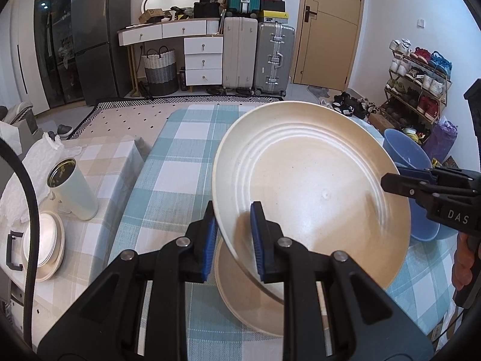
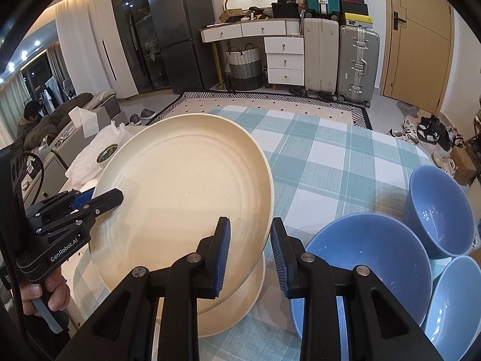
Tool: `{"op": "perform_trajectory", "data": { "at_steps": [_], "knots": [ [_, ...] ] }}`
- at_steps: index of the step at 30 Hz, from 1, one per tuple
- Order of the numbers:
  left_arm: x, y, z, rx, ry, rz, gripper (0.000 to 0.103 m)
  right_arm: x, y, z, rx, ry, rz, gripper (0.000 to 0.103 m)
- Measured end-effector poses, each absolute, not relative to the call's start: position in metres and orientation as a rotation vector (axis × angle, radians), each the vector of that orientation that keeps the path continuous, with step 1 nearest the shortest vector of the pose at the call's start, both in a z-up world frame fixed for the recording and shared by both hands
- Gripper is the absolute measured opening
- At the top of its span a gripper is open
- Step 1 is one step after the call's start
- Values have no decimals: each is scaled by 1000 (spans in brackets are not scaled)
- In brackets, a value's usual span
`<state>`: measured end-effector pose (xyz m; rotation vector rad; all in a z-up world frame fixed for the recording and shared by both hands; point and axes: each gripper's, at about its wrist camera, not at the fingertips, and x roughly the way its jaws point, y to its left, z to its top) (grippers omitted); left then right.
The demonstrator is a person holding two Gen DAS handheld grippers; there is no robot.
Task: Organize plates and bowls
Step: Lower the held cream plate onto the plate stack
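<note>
- My left gripper (image 1: 234, 237) has its jaws clamped on the near rim of a large cream plate (image 1: 312, 186), one blue pad above the rim and one below.
- My right gripper (image 2: 251, 255) pinches the opposite rim of that same plate (image 2: 183, 186), so I carry it between both hands, tilted and clear of the table.
- Directly under the lifted plate, below my jaws, a second cream plate (image 1: 249, 303) lies flat on the teal checked tablecloth (image 1: 180, 162).
- Just right of my right jaws sit three blue bowls (image 2: 366, 270), close together.
- Left of my left jaws, on a beige checked cloth (image 1: 99, 162), stands a pale cylindrical canister (image 1: 75, 192).
- Nearer me than the canister is a stack of small white plates (image 1: 45, 249).
</note>
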<state>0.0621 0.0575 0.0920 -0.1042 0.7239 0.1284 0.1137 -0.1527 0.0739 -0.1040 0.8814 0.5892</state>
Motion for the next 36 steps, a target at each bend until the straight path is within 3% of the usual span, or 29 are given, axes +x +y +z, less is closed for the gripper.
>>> {"op": "perform_trajectory", "data": {
  "at_steps": [36],
  "knots": [
    [59,72,8,-33,802,183,21,81,-130,-5,-240,919,630,30]
  ]
}}
